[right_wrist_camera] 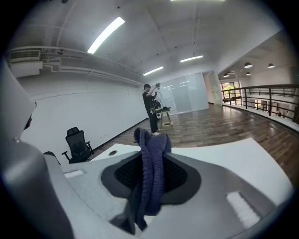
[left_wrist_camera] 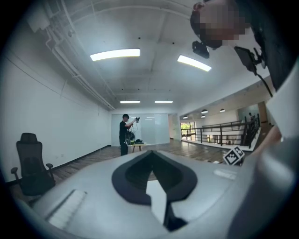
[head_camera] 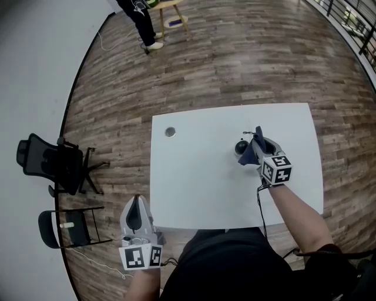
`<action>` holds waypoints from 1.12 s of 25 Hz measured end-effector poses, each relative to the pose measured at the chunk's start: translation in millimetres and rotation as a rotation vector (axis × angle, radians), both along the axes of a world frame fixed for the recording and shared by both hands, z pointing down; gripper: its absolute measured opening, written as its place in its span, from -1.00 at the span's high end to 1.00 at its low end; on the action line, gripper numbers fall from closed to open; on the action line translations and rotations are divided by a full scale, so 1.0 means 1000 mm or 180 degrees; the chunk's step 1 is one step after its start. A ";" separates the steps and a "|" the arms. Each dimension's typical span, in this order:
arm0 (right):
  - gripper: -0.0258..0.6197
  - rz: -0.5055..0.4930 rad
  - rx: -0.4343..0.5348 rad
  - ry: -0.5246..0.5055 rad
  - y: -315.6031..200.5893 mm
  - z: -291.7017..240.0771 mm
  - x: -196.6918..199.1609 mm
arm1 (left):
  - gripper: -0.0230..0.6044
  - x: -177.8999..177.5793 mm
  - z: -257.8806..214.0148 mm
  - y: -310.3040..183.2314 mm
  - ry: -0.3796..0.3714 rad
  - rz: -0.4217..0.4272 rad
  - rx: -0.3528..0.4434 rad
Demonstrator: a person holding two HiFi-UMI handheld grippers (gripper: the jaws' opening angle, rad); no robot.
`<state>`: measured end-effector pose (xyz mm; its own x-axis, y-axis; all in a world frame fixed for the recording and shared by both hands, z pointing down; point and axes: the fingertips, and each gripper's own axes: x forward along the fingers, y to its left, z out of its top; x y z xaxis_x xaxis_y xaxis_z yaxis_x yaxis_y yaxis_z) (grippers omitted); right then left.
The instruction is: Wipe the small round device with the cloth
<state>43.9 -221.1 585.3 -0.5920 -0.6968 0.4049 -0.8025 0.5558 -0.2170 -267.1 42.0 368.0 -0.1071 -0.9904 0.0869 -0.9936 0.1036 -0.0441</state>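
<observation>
The small round device (head_camera: 241,146), dark and ball-like, sits on the white table (head_camera: 200,182) right of centre. My right gripper (head_camera: 257,139) hangs just to its right, shut on a dark blue cloth (head_camera: 250,155) that hangs down beside the device. In the right gripper view the cloth (right_wrist_camera: 150,172) is bunched between the jaws and sticks up past them; the device is hidden there. My left gripper (head_camera: 136,207) is off the table's near left corner, over the floor, its jaws together with nothing in them.
A small grey disc (head_camera: 170,131) lies near the table's far left corner. A black office chair (head_camera: 51,163) and a folding chair (head_camera: 63,227) stand to the left on the wooden floor. Far off, a person (head_camera: 140,20) stands by a stool (head_camera: 173,13).
</observation>
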 end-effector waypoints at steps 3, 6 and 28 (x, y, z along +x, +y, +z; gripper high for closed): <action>0.60 -0.0060 0.0154 0.0009 -0.007 -0.018 -0.012 | 0.91 -0.002 0.001 0.000 0.0029 0.0004 0.0056; 0.60 -0.0141 0.0293 0.0089 -0.014 -0.027 -0.027 | 0.91 -0.010 0.001 0.002 0.0058 -0.0033 0.0091; 0.60 -0.0449 0.0319 0.0634 -0.010 0.018 -0.052 | 0.91 -0.028 0.009 0.018 0.0133 -0.0216 0.0009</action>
<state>-8.5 -231.0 603.3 -0.6017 -0.6556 0.4563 -0.7370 0.6759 -0.0008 -295.2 60.5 377.3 -0.1704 -0.9813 0.0899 -0.9853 0.1708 -0.0024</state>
